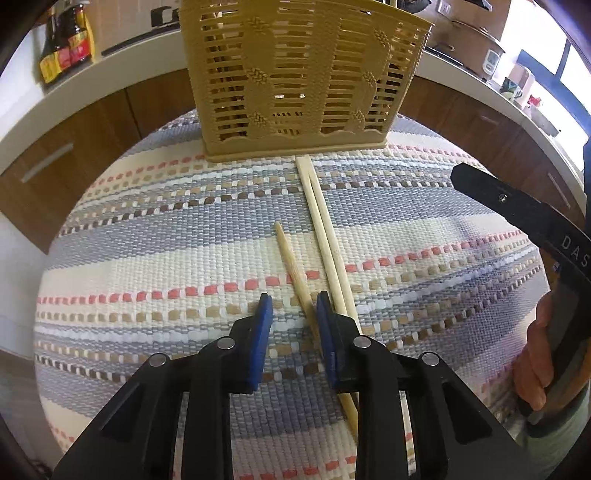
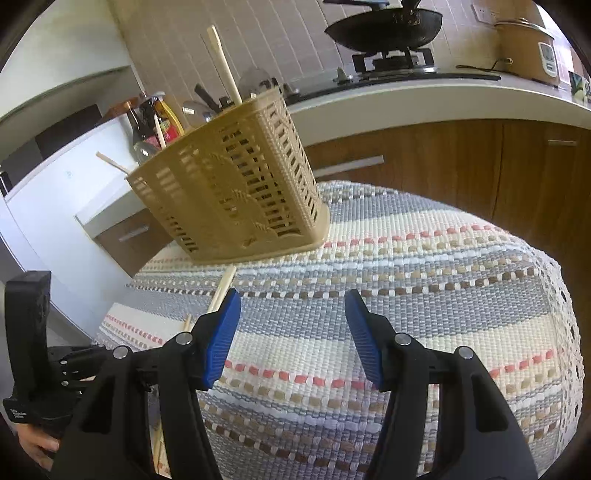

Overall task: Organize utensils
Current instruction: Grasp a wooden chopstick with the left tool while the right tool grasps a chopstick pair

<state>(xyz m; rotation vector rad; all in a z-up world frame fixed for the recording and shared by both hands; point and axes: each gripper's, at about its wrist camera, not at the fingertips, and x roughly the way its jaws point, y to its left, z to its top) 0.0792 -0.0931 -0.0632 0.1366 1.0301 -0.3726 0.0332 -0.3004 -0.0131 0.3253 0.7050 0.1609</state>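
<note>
A tan slotted utensil basket (image 1: 295, 74) stands at the far edge of a striped woven cloth (image 1: 184, 258). Three pale wooden chopsticks lie in front of it: a pair (image 1: 319, 221) running from the basket toward me, and a single one (image 1: 291, 266) crossing between my fingers. My left gripper (image 1: 294, 306) is open, its blue pads either side of the single chopstick, close to the cloth. My right gripper (image 2: 291, 306) is open and empty above the cloth, right of the basket (image 2: 236, 184), which holds chopsticks (image 2: 225, 66) and dark utensils.
Sauce bottles (image 1: 66, 44) stand on the white counter behind the basket. A wok (image 2: 384, 26) sits on a stove and a rice cooker (image 2: 524, 48) stands on the counter. Wooden cabinets lie below. The right gripper's handle (image 1: 535, 221) shows at the right.
</note>
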